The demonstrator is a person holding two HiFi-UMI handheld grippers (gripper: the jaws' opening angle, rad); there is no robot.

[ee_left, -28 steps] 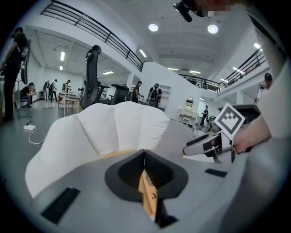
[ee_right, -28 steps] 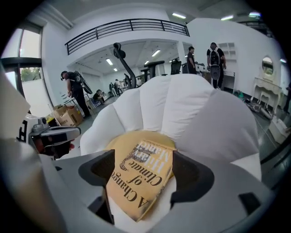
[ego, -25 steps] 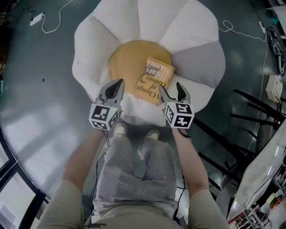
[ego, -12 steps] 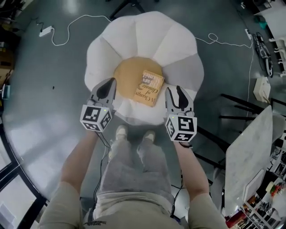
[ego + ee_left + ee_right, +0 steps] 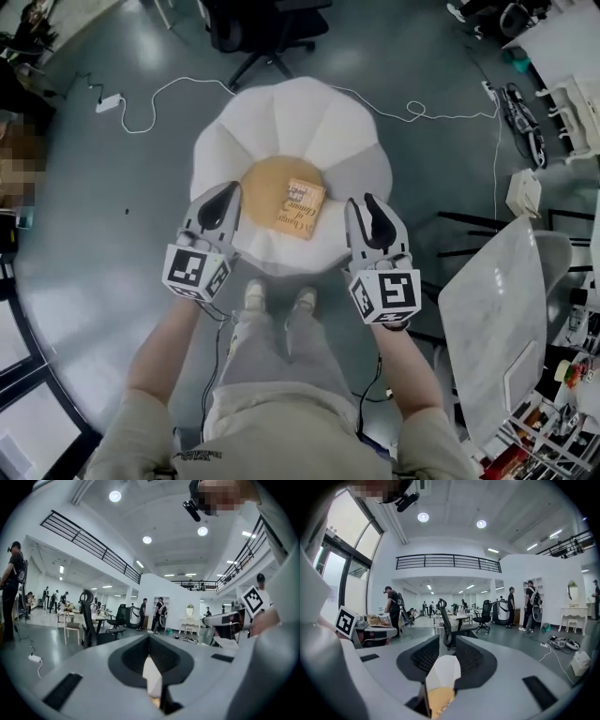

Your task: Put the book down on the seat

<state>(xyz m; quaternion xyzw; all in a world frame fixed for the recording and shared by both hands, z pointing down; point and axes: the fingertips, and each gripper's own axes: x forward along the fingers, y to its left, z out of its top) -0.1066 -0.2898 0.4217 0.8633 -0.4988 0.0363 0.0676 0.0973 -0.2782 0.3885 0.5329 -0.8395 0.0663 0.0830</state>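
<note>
We see one book [image 5: 300,208] lying flat on the orange centre of one flower-shaped seat [image 5: 300,117], two claws flanking it, left claw [image 5: 229,187] pressed together and empty, right claw [image 5: 362,201] just closing (narrow gap, nothing inside), one office chair [image 5: 253,28] beyond.
</note>
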